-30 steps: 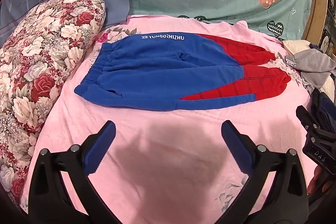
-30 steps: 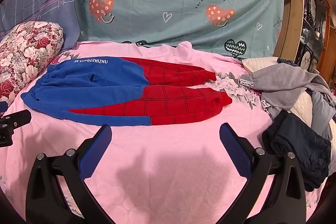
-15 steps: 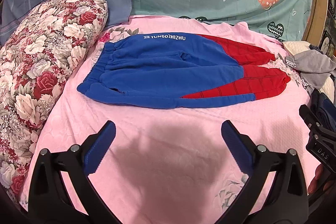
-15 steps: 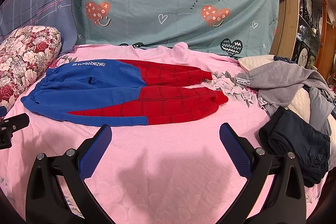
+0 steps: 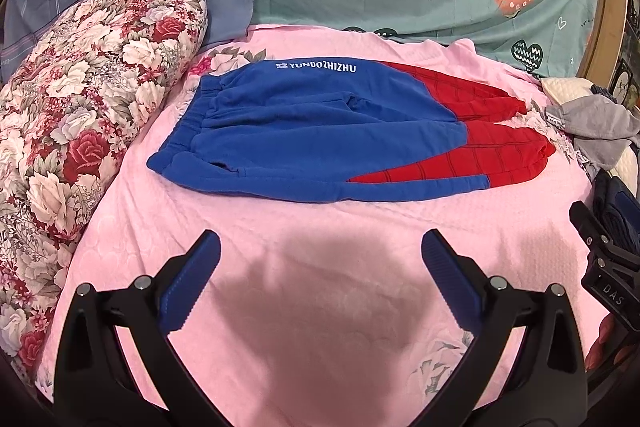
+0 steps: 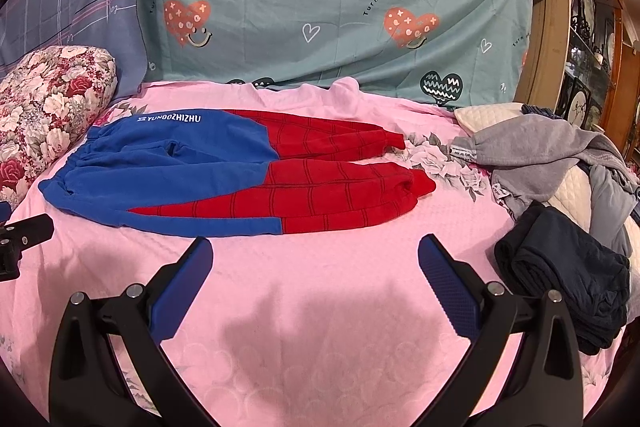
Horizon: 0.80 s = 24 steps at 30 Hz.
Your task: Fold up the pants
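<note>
Our left gripper (image 5: 320, 255) and right gripper (image 6: 314, 259) both gape wide, holding nothing. The pants (image 6: 224, 179) lie flat on the bed (image 6: 340, 267), waistband left, beyond us.

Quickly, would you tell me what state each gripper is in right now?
Left gripper: open, holding nothing.
Right gripper: open, holding nothing.

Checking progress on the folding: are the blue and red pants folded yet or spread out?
Spread out: the blue and red pants lie flat, both legs side by side at full length.
</note>
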Each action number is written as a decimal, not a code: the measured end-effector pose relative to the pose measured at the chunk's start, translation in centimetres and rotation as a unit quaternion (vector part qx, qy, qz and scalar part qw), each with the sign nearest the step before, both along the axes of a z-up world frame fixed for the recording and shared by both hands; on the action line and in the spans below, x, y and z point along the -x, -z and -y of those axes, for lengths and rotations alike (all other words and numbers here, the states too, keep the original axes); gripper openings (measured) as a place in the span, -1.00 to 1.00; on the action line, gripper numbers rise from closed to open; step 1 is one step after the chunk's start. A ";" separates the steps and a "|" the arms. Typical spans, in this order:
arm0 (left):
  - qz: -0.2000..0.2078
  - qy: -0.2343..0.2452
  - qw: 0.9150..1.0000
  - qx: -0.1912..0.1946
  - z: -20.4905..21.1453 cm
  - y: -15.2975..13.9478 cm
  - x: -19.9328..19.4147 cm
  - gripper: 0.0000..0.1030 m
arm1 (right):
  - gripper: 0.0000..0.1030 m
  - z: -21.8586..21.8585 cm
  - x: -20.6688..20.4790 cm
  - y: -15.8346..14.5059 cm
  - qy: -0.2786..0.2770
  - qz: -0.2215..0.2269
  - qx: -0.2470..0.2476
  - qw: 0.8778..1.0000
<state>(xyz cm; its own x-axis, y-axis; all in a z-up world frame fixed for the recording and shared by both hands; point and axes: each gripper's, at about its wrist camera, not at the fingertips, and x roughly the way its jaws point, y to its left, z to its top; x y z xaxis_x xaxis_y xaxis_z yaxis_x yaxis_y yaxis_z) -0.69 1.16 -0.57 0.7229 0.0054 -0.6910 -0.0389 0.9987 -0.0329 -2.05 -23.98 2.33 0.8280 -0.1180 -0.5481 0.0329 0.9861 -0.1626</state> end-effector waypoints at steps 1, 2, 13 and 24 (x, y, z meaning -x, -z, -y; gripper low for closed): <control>0.000 0.000 1.000 0.000 0.0 0.0 0.0 0.96 | 0.97 0.0 0.0 0.0 0.000 0.000 0.000 1.000; -0.001 0.000 1.000 0.000 0.0 0.1 0.0 0.96 | 0.97 0.0 0.0 0.0 0.000 -0.001 0.001 1.000; -0.005 -0.001 1.000 0.000 -0.3 0.4 -0.2 0.96 | 0.97 0.0 -0.2 0.4 0.002 -0.007 -0.003 1.000; -0.006 -0.001 1.000 0.001 -0.3 0.4 -0.3 0.96 | 0.97 0.0 -0.2 0.6 0.003 -0.009 -0.003 1.000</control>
